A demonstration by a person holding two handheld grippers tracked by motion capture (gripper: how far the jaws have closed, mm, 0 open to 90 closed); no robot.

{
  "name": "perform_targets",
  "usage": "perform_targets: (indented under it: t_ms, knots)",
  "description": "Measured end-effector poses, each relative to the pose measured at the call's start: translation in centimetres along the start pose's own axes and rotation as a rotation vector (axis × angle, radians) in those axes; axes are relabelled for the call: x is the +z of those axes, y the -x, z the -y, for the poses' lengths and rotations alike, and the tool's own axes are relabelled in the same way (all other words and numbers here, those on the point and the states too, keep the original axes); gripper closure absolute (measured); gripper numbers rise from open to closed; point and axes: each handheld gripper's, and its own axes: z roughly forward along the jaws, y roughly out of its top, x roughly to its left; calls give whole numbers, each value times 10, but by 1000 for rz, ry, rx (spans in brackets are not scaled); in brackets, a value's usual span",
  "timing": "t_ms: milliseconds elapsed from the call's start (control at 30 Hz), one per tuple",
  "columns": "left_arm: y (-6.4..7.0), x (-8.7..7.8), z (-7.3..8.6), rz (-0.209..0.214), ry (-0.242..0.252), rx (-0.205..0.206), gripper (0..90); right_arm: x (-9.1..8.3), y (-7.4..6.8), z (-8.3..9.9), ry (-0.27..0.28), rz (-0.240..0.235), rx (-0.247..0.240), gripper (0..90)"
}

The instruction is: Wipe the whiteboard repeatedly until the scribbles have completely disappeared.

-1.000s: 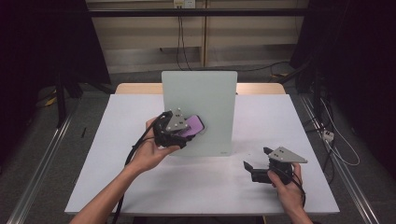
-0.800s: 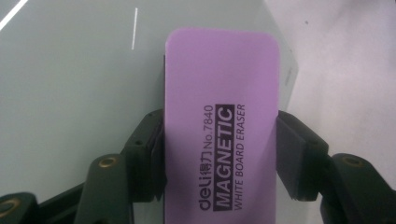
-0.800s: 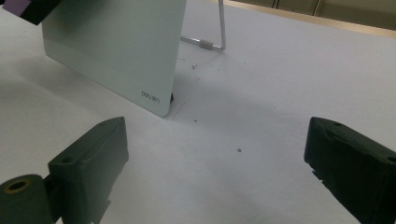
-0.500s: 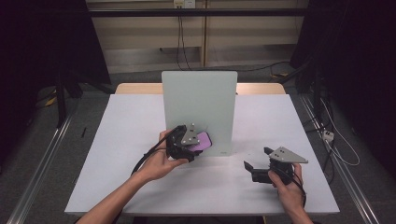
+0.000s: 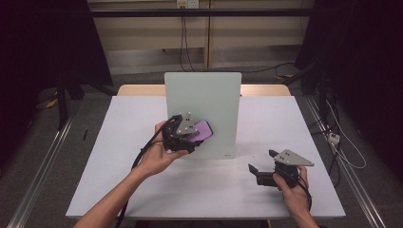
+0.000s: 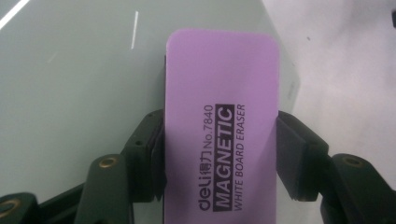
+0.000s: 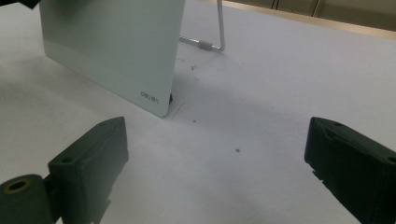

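- Left forearm comes in from the bottom edge of the high view and angles up toward the whiteboard; left hand wraps the left gripper from below, wrist bent back, grey plate on top facing up.
- Left gripper clenched on the purple eraser; jaws press its two long edges near the label end, seen in the left gripper view.
- Eraser sits against the lower left part of the whiteboard face, just above the board's bottom edge. Cannot tell if it fully touches the glass or stands a hair off.
- Eraser long axis runs along the gripper's own line, free rounded end pointing away from the hand, toward the board's middle and slightly up-right in the high view. Printed side faces the gripper camera, text "MAGNETIC WHITE BOARD ERASER" reading along the long axis.
- Right hand low on the white table, right of the whiteboard's lower right corner and nearer the person, well apart from the board.
- Right gripper released, jaws spread wide, nothing between them; it points at the board's lower right corner with the "deli" mark.
- Wire stand leg sticks out behind the board.
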Motion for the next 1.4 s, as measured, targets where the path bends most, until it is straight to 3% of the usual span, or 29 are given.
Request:
perform_targets:
  t_ms: [267,400,467,533,633,733,833,1000,1100,1233,1400]
  knots:
    - [-25,-20,-12,-29,81,-67,410,1,0,0,-2,-1,1,64]
    - [-21,-16,-18,-48,67,-40,409,1,0,0,-4,0,2,63]
    - [-18,-13,-18,-34,64,-36,409,1,-1,0,-4,-1,-1,63]
    - [-13,-8,-20,-26,48,-23,410,1,-1,0,-4,-2,-1,63]
    - [-3,6,-19,28,2,-8,410,1,-1,0,-3,-1,0,63]
    - [14,21,-16,39,-37,28,409,0,-1,0,-1,-1,-1,64]
    - [28,37,-9,89,-78,41,410,0,0,0,1,-1,-2,64]
    - [45,52,-1,109,-128,77,410,-1,0,0,3,-1,-2,64]
    - [42,50,-2,112,-123,66,410,-1,0,0,4,-1,-3,64]
    - [30,36,-6,84,-103,50,410,-1,0,0,2,-1,-1,64]
    - [5,11,-11,34,-21,-14,410,-1,0,0,2,-1,-3,64]
